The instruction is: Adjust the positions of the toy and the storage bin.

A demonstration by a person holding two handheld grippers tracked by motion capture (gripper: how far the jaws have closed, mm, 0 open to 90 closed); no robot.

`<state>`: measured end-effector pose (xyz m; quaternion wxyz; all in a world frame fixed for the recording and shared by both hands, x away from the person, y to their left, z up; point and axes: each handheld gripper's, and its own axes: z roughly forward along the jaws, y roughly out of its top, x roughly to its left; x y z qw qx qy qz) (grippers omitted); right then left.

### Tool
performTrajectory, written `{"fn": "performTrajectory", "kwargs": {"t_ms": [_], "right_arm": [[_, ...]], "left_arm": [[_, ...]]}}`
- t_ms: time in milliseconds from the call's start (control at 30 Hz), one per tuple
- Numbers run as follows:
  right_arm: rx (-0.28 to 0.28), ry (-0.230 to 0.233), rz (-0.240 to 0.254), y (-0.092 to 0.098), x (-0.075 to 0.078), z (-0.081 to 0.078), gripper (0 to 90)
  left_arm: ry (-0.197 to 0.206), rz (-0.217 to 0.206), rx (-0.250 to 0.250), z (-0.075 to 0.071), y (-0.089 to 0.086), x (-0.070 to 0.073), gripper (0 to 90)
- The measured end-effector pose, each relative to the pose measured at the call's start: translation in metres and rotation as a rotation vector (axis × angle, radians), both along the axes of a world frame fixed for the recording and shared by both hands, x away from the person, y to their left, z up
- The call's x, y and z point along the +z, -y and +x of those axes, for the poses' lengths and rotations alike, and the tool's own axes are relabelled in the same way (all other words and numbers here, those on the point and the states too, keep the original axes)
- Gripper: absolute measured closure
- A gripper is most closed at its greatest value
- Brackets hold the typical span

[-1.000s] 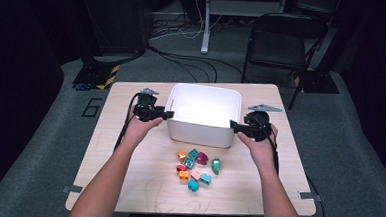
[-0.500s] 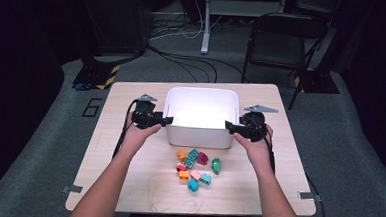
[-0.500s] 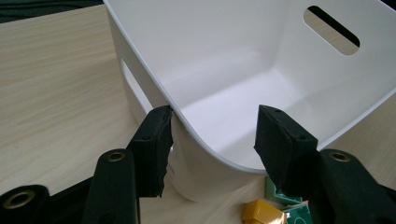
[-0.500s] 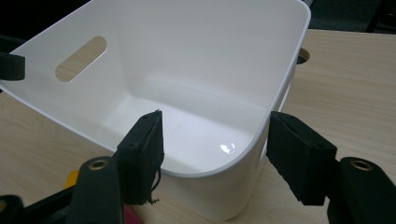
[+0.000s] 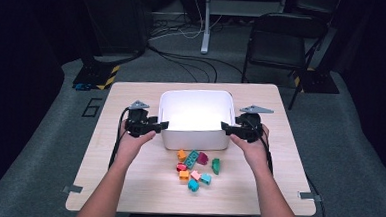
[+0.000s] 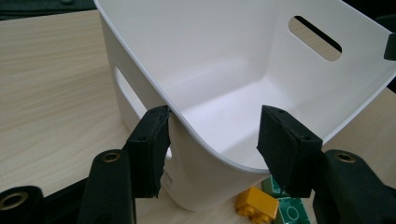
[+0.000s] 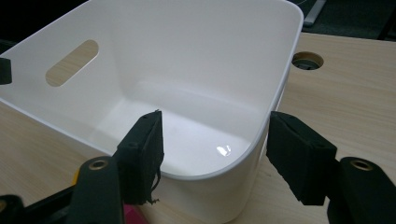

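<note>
Since a second ago the left gripper (image 5: 156, 125) has slid a little to the left along the table (image 5: 131, 93), so its jaws now sit at the near left corner of the white bin (image 5: 194, 137) rather than against the middle of its left wall. Its jaws stand apart, one outside the wall and touching it just under the rim, the other inside and clear of the plastic; the bin is not clamped. On the other side, the right gripper (image 5: 228, 128) has barely shifted and its jaws have just been opening. They straddle the near right corner of the bin, one inside and one outside, neither pressing on the wall. The bin stands upright at the middle of the table, between the two grippers, with an oval handle slot in each side wall. Just near of it lies a loose cluster of small coloured blocks (image 5: 195, 166) on the wood.
</note>
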<state>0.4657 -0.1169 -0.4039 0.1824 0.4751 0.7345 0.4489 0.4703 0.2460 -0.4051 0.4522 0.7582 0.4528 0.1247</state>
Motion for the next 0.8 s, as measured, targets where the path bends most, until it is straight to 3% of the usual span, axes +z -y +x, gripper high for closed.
{"fn": "performTrajectory", "kwargs": {"t_ms": [100, 233, 333, 467, 500, 800], "right_arm": [[-0.008, 0.014, -0.011, 0.000, 0.002, -0.002, 37.0], [-0.022, 0.045, -0.053, 0.001, 0.014, -0.009, 37.4], [-0.025, 0.063, -0.062, 0.002, 0.025, -0.017, 38.5], [-0.026, 0.069, -0.076, 0.001, 0.032, -0.028, 39.5], [-0.027, 0.070, -0.083, 0.001, 0.032, -0.031, 39.5], [-0.025, 0.105, -0.128, -0.005, 0.022, -0.059, 40.2]], "left_arm": [[0.016, 0.002, 0.006, -0.001, -0.002, 0.001, 44.9], [0.038, -0.051, 0.040, -0.007, -0.011, 0.011, 45.3], [0.049, -0.035, 0.035, -0.010, -0.013, 0.016, 45.2], [0.060, 0.024, 0.035, -0.019, -0.019, 0.025, 44.9], [0.051, 0.012, 0.047, -0.023, -0.023, 0.028, 44.8], [0.100, 0.014, 0.038, -0.034, -0.037, 0.037, 44.9]]}}
